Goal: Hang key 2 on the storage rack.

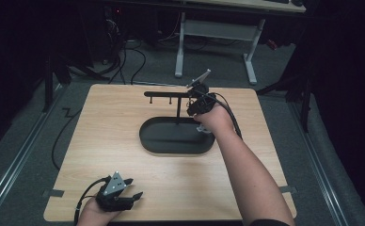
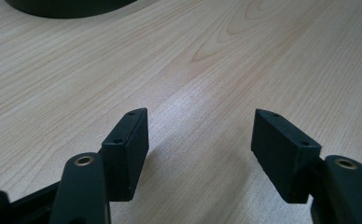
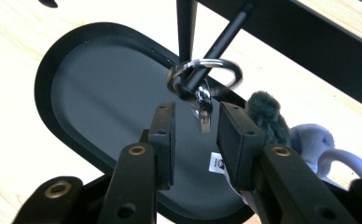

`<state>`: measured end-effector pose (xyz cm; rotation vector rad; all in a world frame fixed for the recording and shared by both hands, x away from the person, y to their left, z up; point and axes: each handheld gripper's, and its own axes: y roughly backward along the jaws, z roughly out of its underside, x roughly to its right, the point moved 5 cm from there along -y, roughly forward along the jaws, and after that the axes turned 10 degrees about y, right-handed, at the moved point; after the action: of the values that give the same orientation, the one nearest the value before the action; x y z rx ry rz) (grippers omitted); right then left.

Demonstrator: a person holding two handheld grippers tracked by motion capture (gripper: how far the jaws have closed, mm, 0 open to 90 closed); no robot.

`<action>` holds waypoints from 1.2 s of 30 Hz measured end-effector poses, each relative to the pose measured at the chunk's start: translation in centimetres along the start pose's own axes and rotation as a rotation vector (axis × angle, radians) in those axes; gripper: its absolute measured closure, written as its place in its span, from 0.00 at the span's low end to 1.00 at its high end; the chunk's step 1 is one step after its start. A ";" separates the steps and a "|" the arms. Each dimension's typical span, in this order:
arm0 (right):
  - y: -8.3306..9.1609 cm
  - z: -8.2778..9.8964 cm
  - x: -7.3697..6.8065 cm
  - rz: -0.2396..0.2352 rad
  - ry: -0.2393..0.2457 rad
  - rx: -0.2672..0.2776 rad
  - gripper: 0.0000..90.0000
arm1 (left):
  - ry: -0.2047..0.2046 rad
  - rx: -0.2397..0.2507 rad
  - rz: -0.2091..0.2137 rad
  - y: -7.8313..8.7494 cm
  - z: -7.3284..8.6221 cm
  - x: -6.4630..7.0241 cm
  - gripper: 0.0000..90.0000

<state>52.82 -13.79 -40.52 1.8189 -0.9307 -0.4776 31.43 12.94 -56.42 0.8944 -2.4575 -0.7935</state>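
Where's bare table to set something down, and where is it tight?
Free: the table left of the black tray, and the front strip between the tray and the left gripper. Crowded: the tray's right end, with the right gripper, key ring and hanger stand.

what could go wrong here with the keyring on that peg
The keyring sits near the tip of the slanted peg, so it might slide off as the right gripper backs away with its jaws parted. The plush toy hanging beside the jaws could snag on them and drag the ring off or tip the stand.
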 end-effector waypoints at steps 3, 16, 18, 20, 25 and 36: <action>-0.1 0.4 -0.1 -0.008 -0.004 -0.001 0.75 | -0.002 -0.003 0.001 0.0 0.0 0.0 0.42; -0.4 2.2 -0.9 -0.040 -0.012 0.000 0.69 | -0.003 -0.001 0.001 0.0 0.0 0.1 0.41; -0.6 2.5 -1.0 -0.048 -0.004 0.005 0.67 | 0.000 0.003 0.000 0.0 -0.1 0.0 0.41; -0.7 2.8 -1.3 -0.053 -0.003 -0.002 0.65 | 0.001 0.001 0.000 0.1 -0.1 -0.1 0.42; -1.4 3.9 -1.9 -0.074 -0.005 0.002 0.61 | -0.003 0.003 0.000 0.0 -0.1 0.0 0.41; -2.7 7.7 -3.5 -0.084 0.029 0.036 0.58 | -0.016 0.013 0.008 0.2 -0.4 0.3 0.41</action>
<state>46.46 -15.11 -46.52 1.8987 -0.8506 -0.4883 31.33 12.69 -55.95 0.8853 -2.4819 -0.7855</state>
